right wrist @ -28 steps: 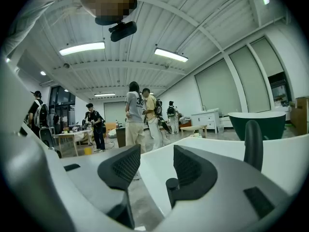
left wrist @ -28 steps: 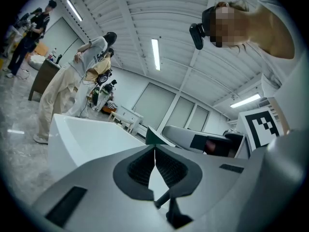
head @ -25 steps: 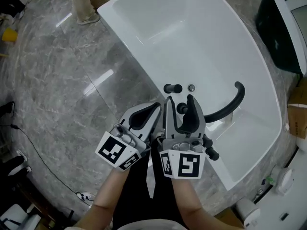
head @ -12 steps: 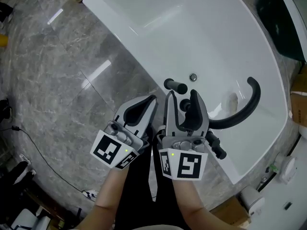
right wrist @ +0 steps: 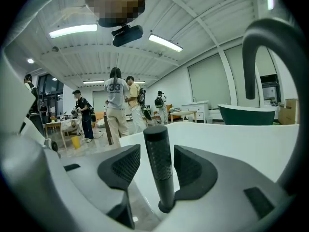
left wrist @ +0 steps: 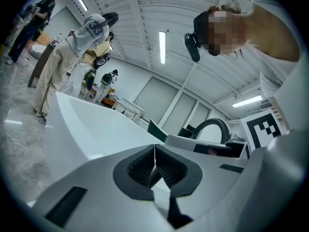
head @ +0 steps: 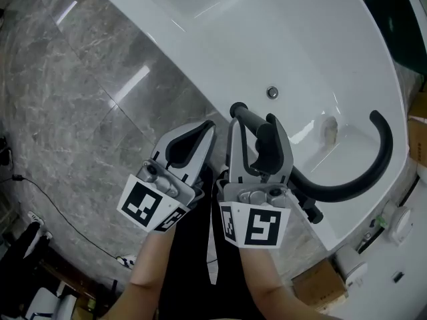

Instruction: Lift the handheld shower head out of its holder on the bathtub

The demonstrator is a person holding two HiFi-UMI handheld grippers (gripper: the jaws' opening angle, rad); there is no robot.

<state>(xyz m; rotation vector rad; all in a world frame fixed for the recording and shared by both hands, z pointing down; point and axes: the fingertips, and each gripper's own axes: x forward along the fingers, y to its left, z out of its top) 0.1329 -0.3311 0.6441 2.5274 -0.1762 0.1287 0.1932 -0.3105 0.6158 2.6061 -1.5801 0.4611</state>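
Observation:
A black handheld shower head (head: 241, 114) stands upright in its holder on the rim of the white bathtub (head: 190, 59). My right gripper (head: 253, 129) is open, its two jaws on either side of the wand. In the right gripper view the textured wand (right wrist: 158, 163) rises between the pads with a gap on each side. Just left of it, over the tub's outer edge, my left gripper (head: 203, 131) is shut and holds nothing; its pads (left wrist: 166, 168) meet in the left gripper view.
A black curved spout (head: 381, 153) arches over the tub to the right of the shower head. A round chrome fitting (head: 272, 93) sits on the tub's inner wall. Grey marble floor (head: 73, 92) lies left of the tub. People (right wrist: 117, 108) stand far off.
My right gripper has moved forward, so the shower head now stands between its jaws instead of beyond their tips. The left gripper came along beside it. The head view has shifted toward the spout.

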